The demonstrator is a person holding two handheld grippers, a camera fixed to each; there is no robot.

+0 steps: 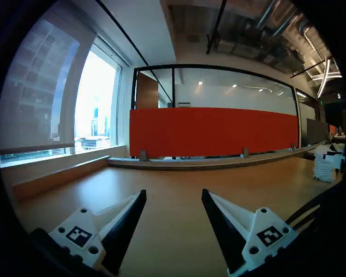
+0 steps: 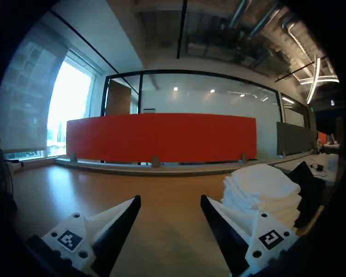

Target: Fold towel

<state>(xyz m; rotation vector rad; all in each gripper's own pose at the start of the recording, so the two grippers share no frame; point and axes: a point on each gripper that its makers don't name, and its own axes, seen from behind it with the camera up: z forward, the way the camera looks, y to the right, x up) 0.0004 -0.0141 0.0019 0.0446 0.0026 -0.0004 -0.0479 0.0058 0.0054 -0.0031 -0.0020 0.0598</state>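
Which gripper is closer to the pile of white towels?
Right. The towel pile sits just past a finger of the right gripper. From the left gripper, it lies far off to the side across the table.

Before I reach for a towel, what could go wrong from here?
1. The towels sit in a loose stack close to the right gripper; its open jaws could pinch several layers or tip the pile.
2. A dark object lies against the stack's side and may get dragged along.
3. The left gripper, also open, sees the stack far off to its side: a long reach.
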